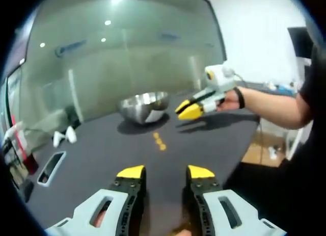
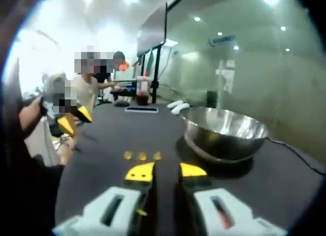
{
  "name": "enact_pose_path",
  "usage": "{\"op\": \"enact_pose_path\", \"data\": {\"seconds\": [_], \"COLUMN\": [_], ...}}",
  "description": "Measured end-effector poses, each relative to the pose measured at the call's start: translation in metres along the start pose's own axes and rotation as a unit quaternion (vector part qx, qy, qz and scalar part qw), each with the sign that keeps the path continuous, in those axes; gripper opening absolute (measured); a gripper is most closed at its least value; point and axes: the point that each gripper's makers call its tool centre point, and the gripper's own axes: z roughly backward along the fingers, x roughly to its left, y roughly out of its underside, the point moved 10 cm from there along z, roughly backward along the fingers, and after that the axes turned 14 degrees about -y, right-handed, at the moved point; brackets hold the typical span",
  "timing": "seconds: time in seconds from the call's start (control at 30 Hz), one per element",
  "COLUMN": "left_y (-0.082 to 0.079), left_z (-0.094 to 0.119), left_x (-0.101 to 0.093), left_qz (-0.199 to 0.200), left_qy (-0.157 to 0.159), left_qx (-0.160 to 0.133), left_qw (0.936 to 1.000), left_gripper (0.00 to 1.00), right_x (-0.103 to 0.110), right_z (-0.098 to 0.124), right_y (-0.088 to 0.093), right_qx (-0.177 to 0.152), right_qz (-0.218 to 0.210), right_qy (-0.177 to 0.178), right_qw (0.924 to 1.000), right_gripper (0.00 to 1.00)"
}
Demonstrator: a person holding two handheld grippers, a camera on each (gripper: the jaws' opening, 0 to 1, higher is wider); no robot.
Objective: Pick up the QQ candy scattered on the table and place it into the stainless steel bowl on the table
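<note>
Hovering apart and empty, left claw (image 1: 166,171) and right claw (image 2: 165,171) face three QQ candies (image 2: 142,156) lying in a row on the counter (image 1: 214,139) beside the stainless steel bowl (image 2: 225,129); advise lowering squarely, pinching one piece gently.

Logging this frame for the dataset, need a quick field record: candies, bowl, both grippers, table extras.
candies: three yellow QQ candies in a short row on the dark table, none in the jaws
bowl: stainless steel bowl upright on the table, beyond the candies; contents not visible
left gripper: open, empty, above the table short of the candies
right gripper: open, empty, aimed at the candies
extras: two white controllers, a phone
</note>
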Motion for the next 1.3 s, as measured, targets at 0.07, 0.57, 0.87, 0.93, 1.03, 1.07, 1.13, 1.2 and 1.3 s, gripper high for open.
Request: {"op": "enact_pose_path", "data": {"seconds": [0.07, 0.57, 0.87, 0.93, 1.03, 1.07, 1.13, 1.2, 1.3], "left_y": [0.0, 0.005, 0.008, 0.008, 0.007, 0.007, 0.007, 0.007, 0.007], "left_z": [0.0, 0.001, 0.002, 0.002, 0.002, 0.002, 0.002, 0.002, 0.003], "left_x": [0.0, 0.006, 0.01, 0.01, 0.009, 0.009, 0.009, 0.009, 0.01], "left_qz": [0.0, 0.007, 0.01, 0.009, 0.009, 0.009, 0.009, 0.008, 0.009], "left_qy": [-0.001, -0.006, -0.008, -0.008, -0.007, -0.007, -0.006, -0.007, -0.008], "left_qx": [0.0, 0.001, 0.003, 0.003, 0.002, 0.001, 0.001, 0.002, 0.002], "left_qw": [1.0, 1.0, 0.9999, 0.9999, 0.9999, 0.9999, 0.9999, 0.9999, 0.9999], "left_gripper": [0.33, 0.33, 0.33, 0.33, 0.33, 0.33, 0.33, 0.33, 0.33], "right_x": [0.001, -0.009, -0.003, -0.004, -0.002, -0.001, 0.0, 0.002, 0.004], "right_z": [-0.011, -0.062, -0.068, -0.069, -0.068, -0.068, -0.067, -0.064, -0.058], "right_y": [-0.001, -0.001, 0.004, 0.003, 0.003, 0.003, 0.002, 0.001, -0.004], "right_qx": [-0.001, 0.047, 0.064, 0.065, 0.066, 0.065, 0.064, 0.066, 0.058], "right_qz": [-0.011, -0.006, 0.002, 0.003, 0.005, 0.006, 0.007, 0.009, 0.016], "right_qy": [-0.007, -0.02, -0.029, -0.029, -0.029, -0.028, -0.025, -0.02, -0.015], "right_qw": [0.9999, 0.9987, 0.9975, 0.9975, 0.9974, 0.9975, 0.9976, 0.9976, 0.9981], "right_gripper": [0.18, 0.16, 0.1, 0.09, 0.09, 0.09, 0.09, 0.09, 0.09]}}
